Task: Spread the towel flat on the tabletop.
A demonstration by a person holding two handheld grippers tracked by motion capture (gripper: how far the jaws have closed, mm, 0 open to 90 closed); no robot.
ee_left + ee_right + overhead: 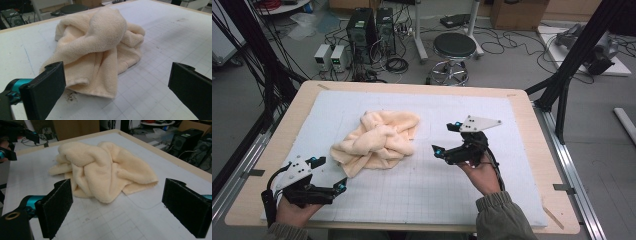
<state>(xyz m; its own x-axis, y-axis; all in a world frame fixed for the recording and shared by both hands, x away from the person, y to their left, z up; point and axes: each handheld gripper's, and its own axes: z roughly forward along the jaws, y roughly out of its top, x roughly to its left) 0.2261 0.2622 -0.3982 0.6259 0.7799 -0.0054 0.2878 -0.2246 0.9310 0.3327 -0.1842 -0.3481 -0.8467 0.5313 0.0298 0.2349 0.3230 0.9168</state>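
While the towel (379,141) lies bunched in a loose heap a little left of the middle of the counter (522,107), both tongs sit spread wide and hold nothing. The left tongs (331,174) rest near the counter's front left corner, their tips pointing toward the towel's near corner, just beside it but apart from the cloth. In the left gripper view the towel (100,47) fills the space between the two black jaws and beyond them, its folded hem lying flat on the gridded white mat (155,75), with a rounded hump of cloth at the top of the heap. The right tongs (447,137) hover to the right of the towel, near it yet clear of it, the grey plate on top tilted toward the far side. In the right gripper view the towel (105,172) sits ahead of the open jaws, its edge drooping onto the mat, and the left tongs (11,143) show small at the upper left. A black stool (454,47) stands on the floor behind the counter, beside two computer towers (372,27).
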